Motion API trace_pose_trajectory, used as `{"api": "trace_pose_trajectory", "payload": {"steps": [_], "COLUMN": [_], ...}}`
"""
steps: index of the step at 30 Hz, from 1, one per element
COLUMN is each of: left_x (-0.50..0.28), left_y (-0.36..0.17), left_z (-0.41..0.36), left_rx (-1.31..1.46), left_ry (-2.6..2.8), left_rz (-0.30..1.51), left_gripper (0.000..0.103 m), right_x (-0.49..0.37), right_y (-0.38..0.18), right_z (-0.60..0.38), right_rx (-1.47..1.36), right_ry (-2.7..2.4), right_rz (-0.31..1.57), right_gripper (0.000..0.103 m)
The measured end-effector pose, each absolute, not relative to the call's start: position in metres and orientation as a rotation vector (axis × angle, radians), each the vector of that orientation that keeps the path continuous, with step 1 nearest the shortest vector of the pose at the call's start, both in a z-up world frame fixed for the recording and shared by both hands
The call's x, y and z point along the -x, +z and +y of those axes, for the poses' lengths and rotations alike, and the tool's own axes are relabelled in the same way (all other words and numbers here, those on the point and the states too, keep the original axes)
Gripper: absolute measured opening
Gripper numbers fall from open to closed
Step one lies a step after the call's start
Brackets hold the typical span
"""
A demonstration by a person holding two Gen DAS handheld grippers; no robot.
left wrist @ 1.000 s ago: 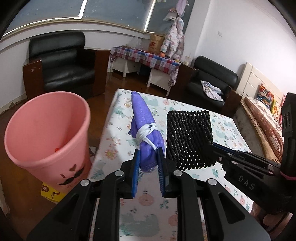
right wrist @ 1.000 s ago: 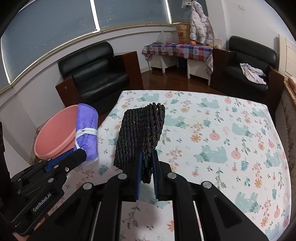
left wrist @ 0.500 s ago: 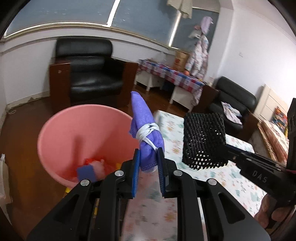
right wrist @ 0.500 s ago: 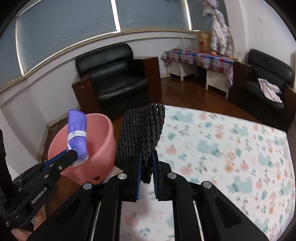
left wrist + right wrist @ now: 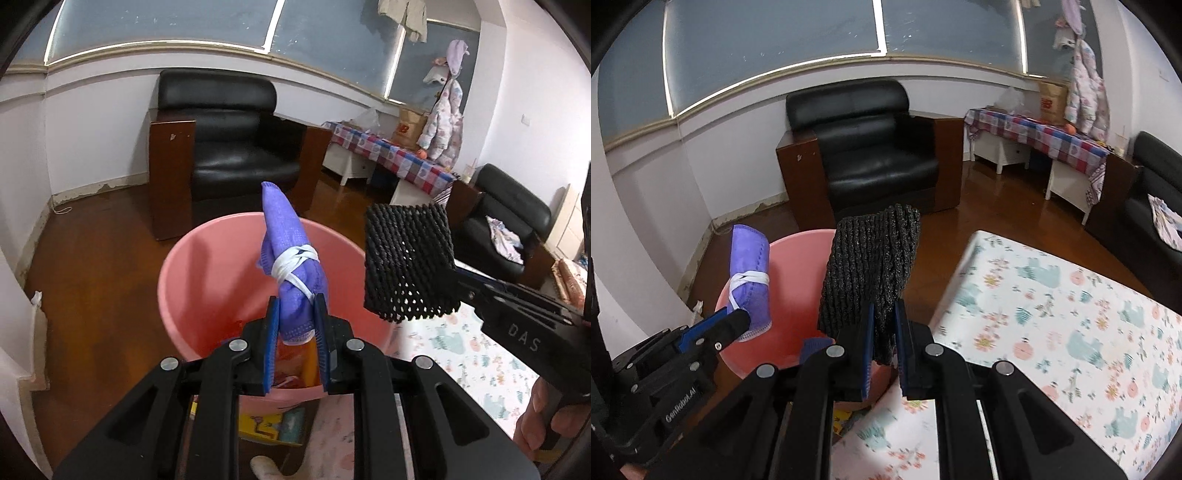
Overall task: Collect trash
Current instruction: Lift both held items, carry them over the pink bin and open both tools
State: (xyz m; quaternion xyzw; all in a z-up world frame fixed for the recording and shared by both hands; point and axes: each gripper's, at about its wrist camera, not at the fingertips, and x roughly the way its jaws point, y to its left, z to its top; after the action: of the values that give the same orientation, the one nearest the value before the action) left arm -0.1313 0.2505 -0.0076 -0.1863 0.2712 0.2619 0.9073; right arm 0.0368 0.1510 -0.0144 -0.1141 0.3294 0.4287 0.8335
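A floral-cloth bench (image 5: 1071, 332) fills the right; beside its edge on the floor stands a pink bin (image 5: 207, 280) with some trash inside. The left hand-held gripper (image 5: 297, 317) is clamped on a rolled purple mask (image 5: 291, 266), held over the bin. The right hand-held gripper (image 5: 884, 332) is clamped on a black foam net (image 5: 871, 273) above the bin's rim

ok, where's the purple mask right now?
The purple mask is pinched in the left tool, held over the pink bin. The black foam net sits to its right in the left wrist view.
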Motion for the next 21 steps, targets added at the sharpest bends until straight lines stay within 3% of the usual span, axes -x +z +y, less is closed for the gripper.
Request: {"api": "trace_pose_trajectory", "payload": {"steps": [21], "left_x": [0.116], "left_y": [-0.029], "left_z": [0.276], "left_rx": [0.390], "left_ry": [0.590], "left_rz": [0.649], "left_gripper": [0.018], "right_x": [-0.053], "right_y": [-0.052], "right_z": [0.192], "right_rx": [0.249], "right_ry": [0.955], "right_rz": [0.781], "right_gripper": [0.011]}}
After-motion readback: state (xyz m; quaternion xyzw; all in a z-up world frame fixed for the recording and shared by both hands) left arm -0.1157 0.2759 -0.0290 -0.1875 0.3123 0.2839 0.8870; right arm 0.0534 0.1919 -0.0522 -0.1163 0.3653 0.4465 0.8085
